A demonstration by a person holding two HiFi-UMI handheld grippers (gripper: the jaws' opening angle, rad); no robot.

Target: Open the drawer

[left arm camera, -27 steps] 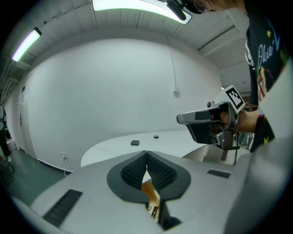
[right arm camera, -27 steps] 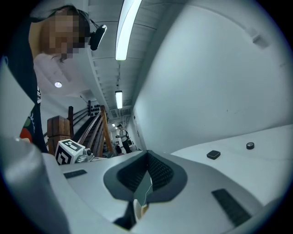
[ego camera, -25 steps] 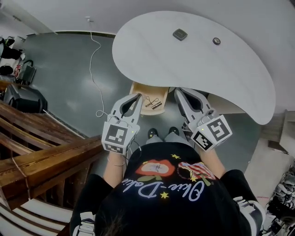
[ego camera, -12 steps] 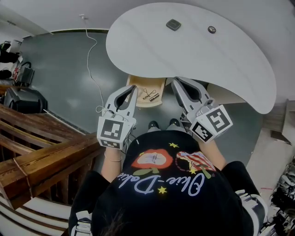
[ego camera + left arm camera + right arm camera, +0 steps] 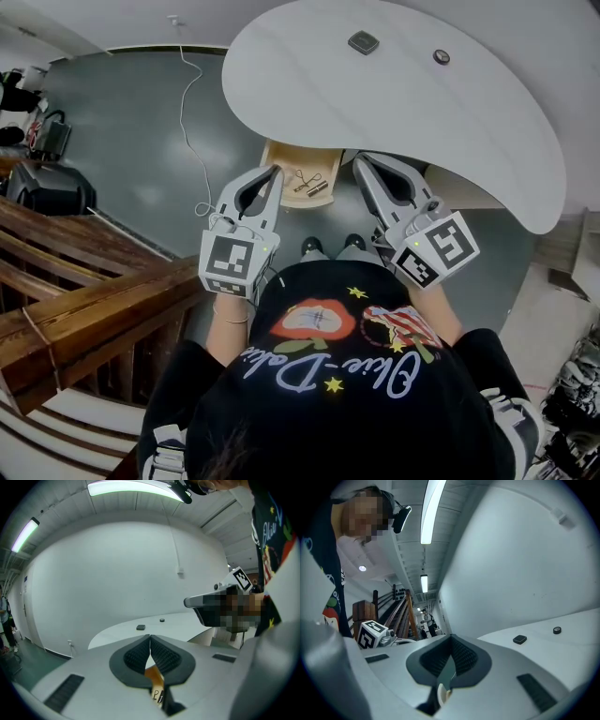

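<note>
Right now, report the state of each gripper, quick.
Left gripper: closed, holding nothing.
Right gripper: closed, holding nothing.

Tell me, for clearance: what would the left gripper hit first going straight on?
Probably the open wooden drawer, whose left edge lies at the tips of the left gripper; the white table rim follows, though depth is unclear.

Ceiling strip lights (image 5: 136, 487) bright, fisheye corners dark
</note>
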